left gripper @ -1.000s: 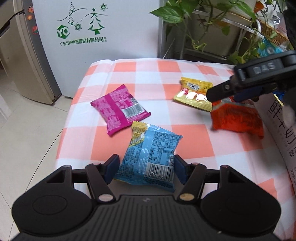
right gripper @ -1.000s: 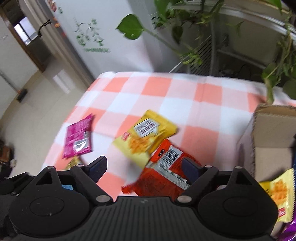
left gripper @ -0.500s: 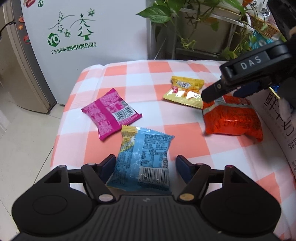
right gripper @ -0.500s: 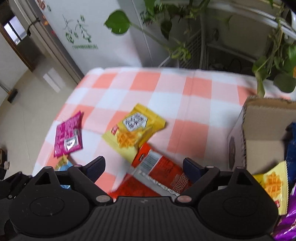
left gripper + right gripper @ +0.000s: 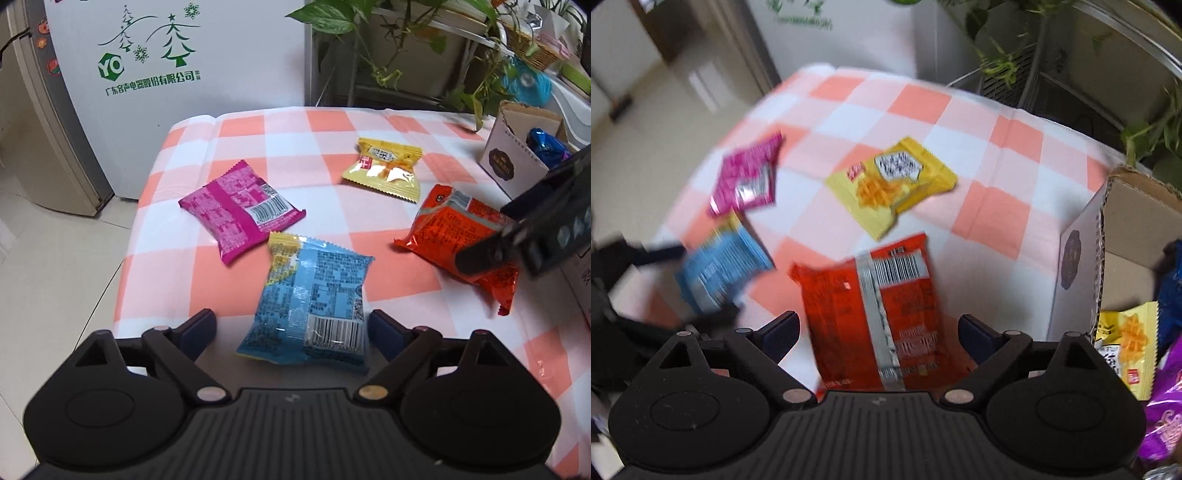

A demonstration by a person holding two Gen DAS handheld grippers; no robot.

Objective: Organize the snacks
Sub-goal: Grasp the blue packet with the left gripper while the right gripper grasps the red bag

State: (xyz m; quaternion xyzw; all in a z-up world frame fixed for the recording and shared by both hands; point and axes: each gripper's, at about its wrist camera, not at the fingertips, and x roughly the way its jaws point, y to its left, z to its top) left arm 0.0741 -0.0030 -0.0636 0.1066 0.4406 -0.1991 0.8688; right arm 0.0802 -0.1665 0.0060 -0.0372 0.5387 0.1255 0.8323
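Although each of these snack packets looks light, puffy and crinkly, the slick foil will likely slide or squash if pinched at its air-filled middle, so the flat crimped seam at an end seems the safer hold. At the left of the left wrist view lies the magenta packet point(image 5: 240, 212), barcode side up on the checked desk point(image 5: 332, 122), apart from both tools. Low in the centre, the blue packet point(image 5: 314, 306) sits between the spread fingers of the left hand-held gripper point(image 5: 291, 330), its barcode end nearest the camera; the fingers stand wide on either side and I judge them not yet touching it. Up and to the right rests the yellow packet point(image 5: 386, 171), on its own. Further right, the orange-red packet point(image 5: 458, 240) lies under the right hand-held gripper point(image 5: 877, 332), which in its own blurred view hangs open with the packet's silver back seam running between its fingers, grasping nothing. At the far right edge stands the cardboard box point(image 5: 511, 162), already holding several wrapped snacks, probably the destination. A gentle squeeze should do; hard pressure may crush the contents.
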